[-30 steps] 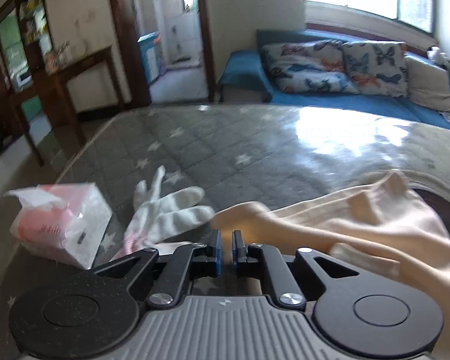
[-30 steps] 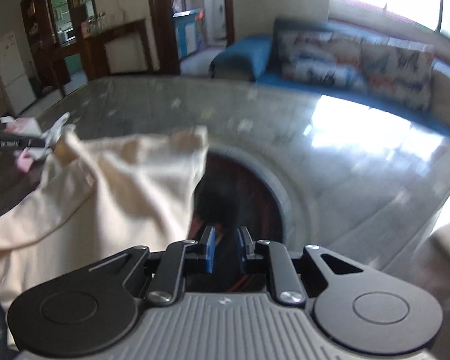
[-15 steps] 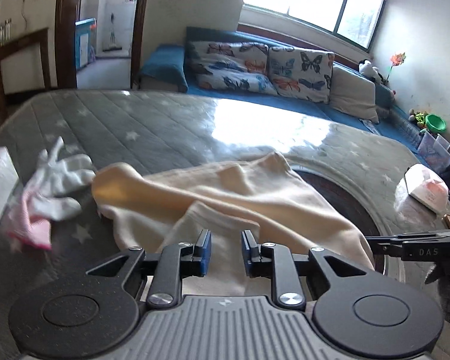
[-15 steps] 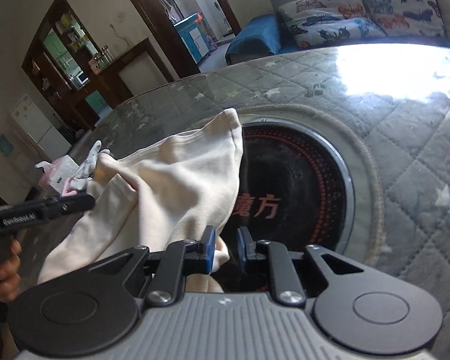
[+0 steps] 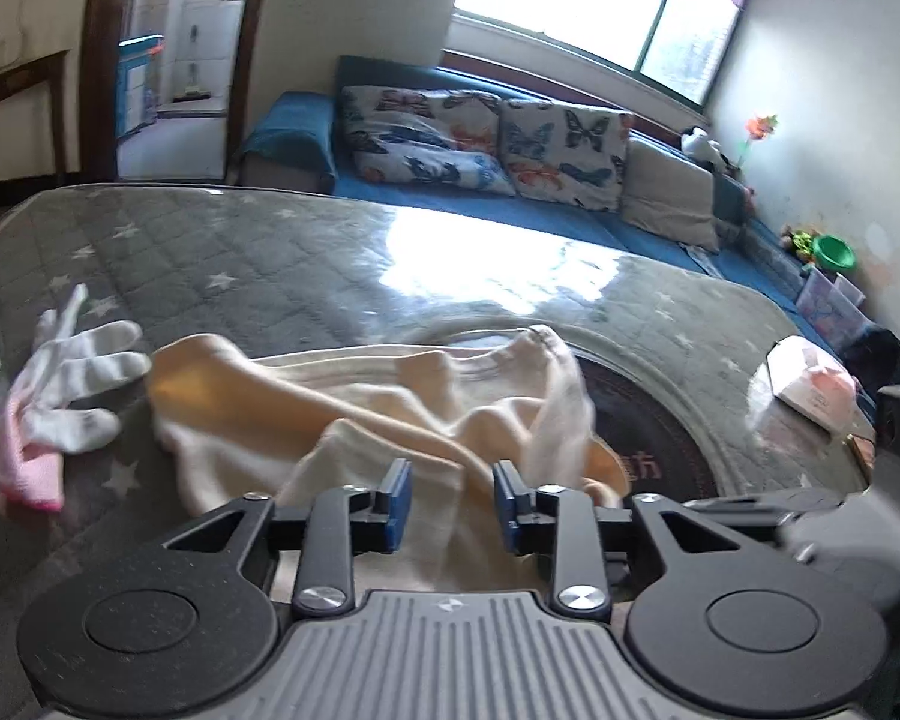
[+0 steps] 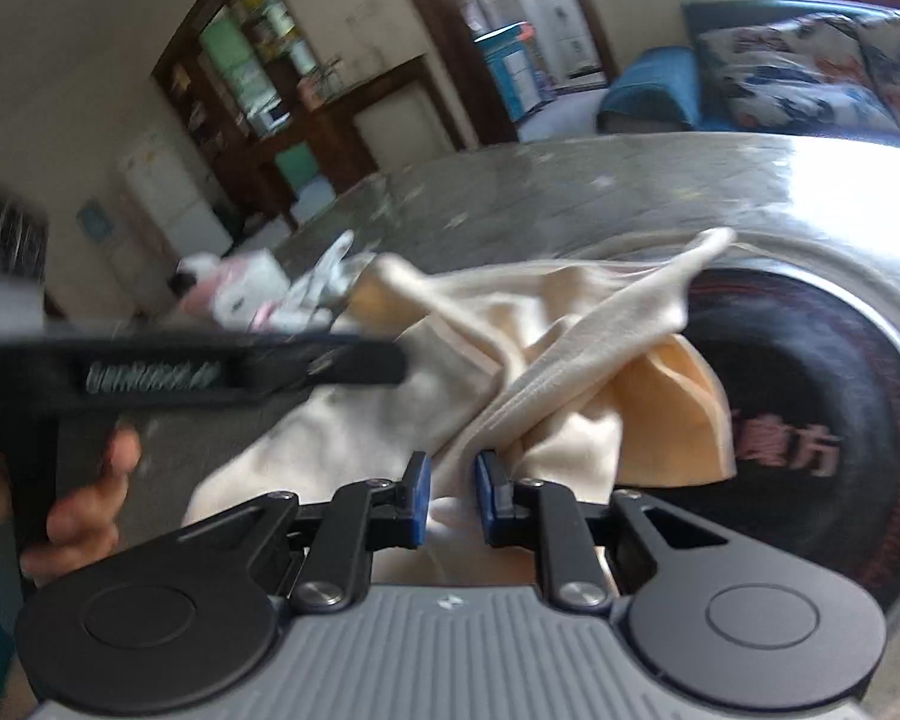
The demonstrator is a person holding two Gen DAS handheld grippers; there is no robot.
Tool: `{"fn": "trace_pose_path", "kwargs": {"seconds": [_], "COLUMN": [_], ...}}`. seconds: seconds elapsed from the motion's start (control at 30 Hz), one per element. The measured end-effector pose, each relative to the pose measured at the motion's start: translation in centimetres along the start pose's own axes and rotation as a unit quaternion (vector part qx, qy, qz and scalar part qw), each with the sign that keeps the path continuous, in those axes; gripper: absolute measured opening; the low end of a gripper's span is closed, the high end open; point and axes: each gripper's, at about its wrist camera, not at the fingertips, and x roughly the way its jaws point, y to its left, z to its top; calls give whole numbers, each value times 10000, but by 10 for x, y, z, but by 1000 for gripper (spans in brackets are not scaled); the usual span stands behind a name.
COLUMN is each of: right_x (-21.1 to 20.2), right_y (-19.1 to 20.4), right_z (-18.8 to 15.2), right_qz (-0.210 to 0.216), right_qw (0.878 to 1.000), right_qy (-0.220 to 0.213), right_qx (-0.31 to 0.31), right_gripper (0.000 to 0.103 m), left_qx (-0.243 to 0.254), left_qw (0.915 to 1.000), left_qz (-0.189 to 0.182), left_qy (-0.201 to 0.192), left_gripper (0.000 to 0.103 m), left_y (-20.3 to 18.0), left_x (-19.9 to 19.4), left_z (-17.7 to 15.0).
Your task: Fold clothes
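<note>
A cream garment (image 5: 384,414) lies crumpled on the grey star-quilted table (image 5: 306,252), partly over a dark round mat (image 5: 648,420). My left gripper (image 5: 452,501) is open just above the garment's near edge, with cloth showing between its blue pads. In the right wrist view the garment (image 6: 510,360) is bunched, with a fold lifted. My right gripper (image 6: 450,495) is partly open, with cloth lying in the gap. The left gripper's body (image 6: 210,369) crosses that view at the left, held by a hand.
A white glove and pink cloth (image 5: 60,396) lie on the table left of the garment. A tissue pack (image 5: 810,384) lies at the right edge, another (image 6: 240,288) at the left. A blue sofa with butterfly cushions (image 5: 486,144) stands behind the table.
Both grippers have opened wider. The garment has dropped into a looser, more bunched heap. The left gripper has moved in close beside the right one.
</note>
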Motion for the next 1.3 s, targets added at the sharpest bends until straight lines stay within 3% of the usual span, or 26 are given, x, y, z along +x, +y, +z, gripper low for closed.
{"fn": "trace_pose_path", "kwargs": {"seconds": [0.13, 0.33, 0.47, 0.67, 0.93, 0.97, 1.0, 1.03, 1.13, 1.3], "right_x": [3, -29, -51, -31, 2, 3, 4, 3, -10, -55], "right_y": [6, 10, -1, -38, -54, -54, -54, -52, -45, -36], "right_z": [-10, -15, -10, 8, 13, 13, 13, 13, 14, 18], "right_qz": [-5, -201, -764, -1311, -1270, -1274, -1280, -1397, -1753, -2756], "right_qw": [10000, 9985, 9947, 9903, 9911, 9911, 9910, 9892, 9823, 9507], "right_qy": [-16, -148, -321, -218, -230, -208, -184, -199, -256, -459], "right_qx": [-82, -479, -616, -402, -318, -335, -354, -408, -610, -1346], "right_gripper": [17, 19, 19, 19, 20, 18, 7, 2, 1, 0], "left_qx": [95, -44, -168, -279, -259, -259, -250, -240, -193, -89], "left_qw": [9992, 9977, 9976, 9974, 9976, 9976, 9977, 9978, 9982, 9987], "left_qz": [-276, -332, -396, -413, -400, -399, -391, -382, -392, -444], "left_qy": [272, 591, 537, 512, 502, 502, 496, 488, 417, 245], "left_gripper": [33, 27, 26, 26, 29, 29, 29, 29, 29, 42], "left_y": [-8, -5, 2, 4, 5, 5, 4, 3, 0, -4], "left_x": [24, 56, 55, 53, 52, 53, 52, 52, 46, 30], "left_z": [7, 1, -3, -2, -2, -2, -2, -1, -2, -3]}}
